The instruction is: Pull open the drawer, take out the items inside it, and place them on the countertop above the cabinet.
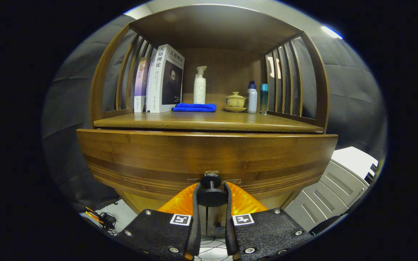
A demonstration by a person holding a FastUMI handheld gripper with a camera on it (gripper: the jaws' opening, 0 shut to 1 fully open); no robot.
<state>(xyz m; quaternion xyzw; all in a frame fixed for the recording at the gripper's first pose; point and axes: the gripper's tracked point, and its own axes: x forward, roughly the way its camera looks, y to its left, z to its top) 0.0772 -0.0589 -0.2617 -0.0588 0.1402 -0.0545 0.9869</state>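
I have the gripper [212, 197] closed on the drawer's knob [212, 197]: both fingers press against the round dark knob from either side, and it sits squarely between them. The knob stands out on a short stem from the middle of the drawer [209, 159], low on its wooden front, which spreads wide just beyond the fingers. I cannot tell from here how far out the drawer is, and I cannot see its inside. Above the drawer lies the countertop [209, 122], a wooden shelf under a roofed frame with slatted sides. On it, to the left, books [160, 81] stand upright against the slats. Just beside them a folded blue cloth [194, 107] lies flat, and behind it a white pump bottle [199, 86] stands upright. To the right sits a small yellow lidded cup [235, 100] on a saucer, then a white bottle [252, 98] with a blue cap, and a teal bottle [264, 98] close against it. Lower right, beyond the cabinet, I see a grey slatted panel [334, 188].
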